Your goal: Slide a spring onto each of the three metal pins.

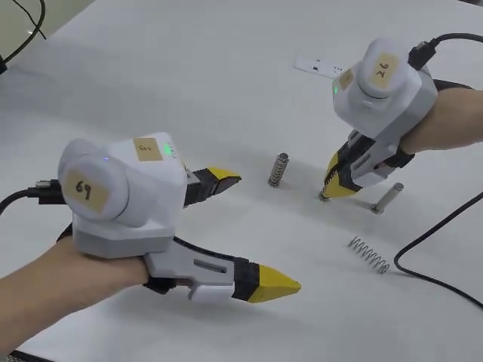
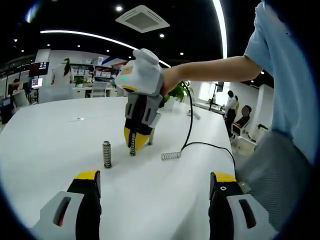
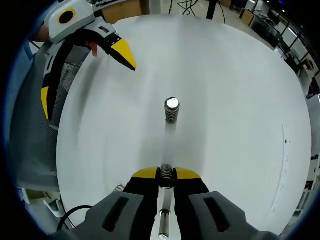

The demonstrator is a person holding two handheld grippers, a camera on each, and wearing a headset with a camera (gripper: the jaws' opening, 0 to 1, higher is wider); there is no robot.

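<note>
Nearest, at the left, the left gripper (image 1: 253, 230) hangs low over the white table (image 1: 189, 75) in a person's hand, its yellow-tipped jaws wide apart and empty. Right of its far tip, the standing pin (image 1: 278, 170) is upright on the table, with a spring coiled round its shaft below the flat top. The right gripper view sees it straight ahead, a little beyond that gripper's tips. Just right of it, the right gripper (image 1: 336, 188) points steeply down, its jaws together on the held pin (image 3: 166, 176), which also wears a spring. This pin's lower end touches the table. Right again, just beside that gripper, the bare pin (image 1: 387, 197) lies flat on its side. Nearer than that, the loose spring (image 1: 368, 253) lies on the table, apart from all three pins. A black cable (image 1: 396, 259) bends round just right of it. At the far side, beyond the right gripper, a white strip (image 1: 321, 66) lies flat.
</note>
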